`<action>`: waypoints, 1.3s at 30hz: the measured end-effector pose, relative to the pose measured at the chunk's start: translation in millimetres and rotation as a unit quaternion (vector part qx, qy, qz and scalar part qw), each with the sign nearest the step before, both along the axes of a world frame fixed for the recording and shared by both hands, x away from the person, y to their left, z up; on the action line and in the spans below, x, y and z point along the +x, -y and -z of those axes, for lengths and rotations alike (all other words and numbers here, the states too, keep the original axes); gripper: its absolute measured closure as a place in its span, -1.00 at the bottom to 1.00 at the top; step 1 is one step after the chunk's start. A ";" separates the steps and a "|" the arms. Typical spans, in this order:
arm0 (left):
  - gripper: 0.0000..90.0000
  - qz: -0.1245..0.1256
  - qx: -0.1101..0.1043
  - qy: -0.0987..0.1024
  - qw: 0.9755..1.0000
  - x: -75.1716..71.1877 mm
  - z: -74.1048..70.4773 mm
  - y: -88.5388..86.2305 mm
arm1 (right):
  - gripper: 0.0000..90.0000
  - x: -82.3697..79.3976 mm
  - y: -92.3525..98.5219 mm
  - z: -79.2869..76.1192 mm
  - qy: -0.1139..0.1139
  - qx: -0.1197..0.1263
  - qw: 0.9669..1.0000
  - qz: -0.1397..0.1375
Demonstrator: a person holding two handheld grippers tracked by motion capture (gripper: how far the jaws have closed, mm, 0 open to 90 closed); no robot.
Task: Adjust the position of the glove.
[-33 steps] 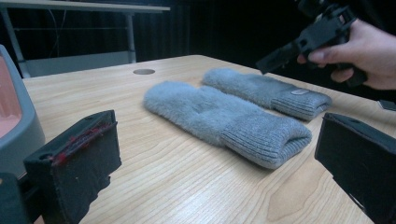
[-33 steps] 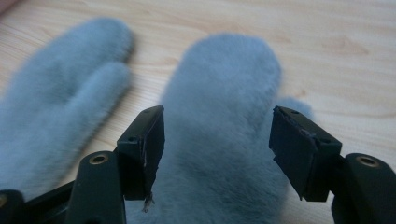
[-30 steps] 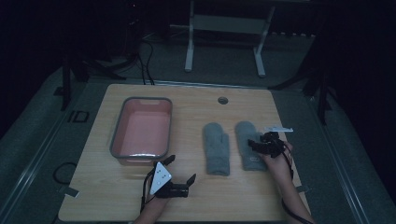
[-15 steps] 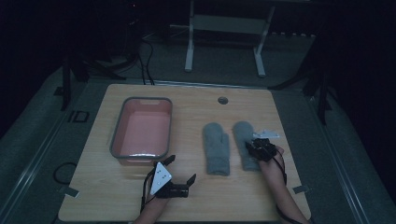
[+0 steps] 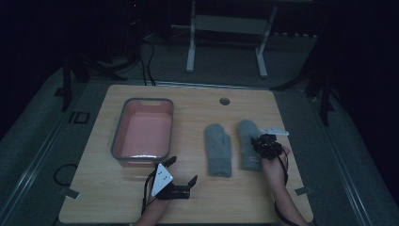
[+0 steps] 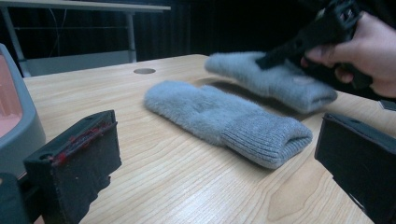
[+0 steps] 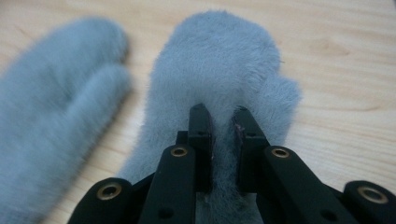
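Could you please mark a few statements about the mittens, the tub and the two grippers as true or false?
1. The right gripper is shut on the right mitten. True.
2. The left gripper holds the left mitten. False: its jaws stand open, apart from that mitten.
3. The two grey mittens lie side by side on the wooden table. True.
4. One mitten is inside the pink tub. False: both are on the table, to the right of the tub.
5. The right mitten's cuff end is raised off the table. True, as the left gripper view shows.
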State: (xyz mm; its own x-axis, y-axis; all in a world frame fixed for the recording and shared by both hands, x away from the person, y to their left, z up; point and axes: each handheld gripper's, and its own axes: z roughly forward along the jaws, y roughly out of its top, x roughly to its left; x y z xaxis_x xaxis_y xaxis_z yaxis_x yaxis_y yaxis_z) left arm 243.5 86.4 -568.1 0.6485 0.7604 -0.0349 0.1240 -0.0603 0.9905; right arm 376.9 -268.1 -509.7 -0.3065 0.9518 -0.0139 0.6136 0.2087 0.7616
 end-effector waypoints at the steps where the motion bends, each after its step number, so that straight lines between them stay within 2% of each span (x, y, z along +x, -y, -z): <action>1: -1.00 0.000 0.000 0.000 1.000 0.0 0.0 0.0 | 0.79 -0.4 -0.6 -5.3 -0.001 0.005 1.000 0.004; 4: -1.00 0.000 0.001 0.000 1.000 0.0 0.0 -0.1 | 0.79 -1.2 -1.7 -21.0 -0.002 0.013 1.000 0.022; 9: -1.00 0.001 0.002 0.000 1.000 -0.1 0.0 0.0 | 0.79 -6.1 -7.0 -41.9 0.016 0.027 0.999 0.040; 14: -1.00 0.001 0.003 0.000 1.000 -0.1 -0.1 -0.1 | 0.79 -12.2 -20.8 -55.4 0.025 0.045 0.998 0.040; 16: -1.00 0.001 0.002 0.001 1.000 -0.1 0.0 -0.1 | 0.79 -14.6 -28.0 -58.5 0.027 0.060 0.997 0.043; 20: -1.00 0.001 0.001 0.001 1.000 -0.1 0.0 0.0 | 0.79 -15.3 -48.8 -55.4 0.014 0.071 0.997 0.030; 22: -1.00 0.001 0.001 0.001 1.000 -0.1 0.0 0.0 | 0.79 -16.3 -58.9 -52.6 0.014 0.068 0.997 0.031; 26: -1.00 0.002 0.000 0.001 1.000 0.0 0.0 0.0 | 0.79 -16.1 -75.8 -46.3 0.000 0.079 0.996 0.027; 30: -1.00 0.002 0.001 0.000 1.000 0.0 0.0 -0.3 | 0.79 -16.1 -95.2 -42.6 -0.009 0.071 0.997 0.014; 32: -1.00 0.002 0.001 0.000 1.000 0.0 0.0 -0.5 | 0.78 -16.7 -103.2 -42.0 -0.006 0.067 0.998 0.008; 36: -1.00 0.002 0.001 0.000 1.000 0.0 0.0 -0.5 | 0.78 -16.6 -111.8 -37.3 -0.014 0.066 0.998 0.002; 39: -1.00 0.002 0.001 0.000 1.000 0.0 0.0 -0.6 | 0.78 -16.4 -114.2 -30.4 -0.019 0.055 0.998 0.001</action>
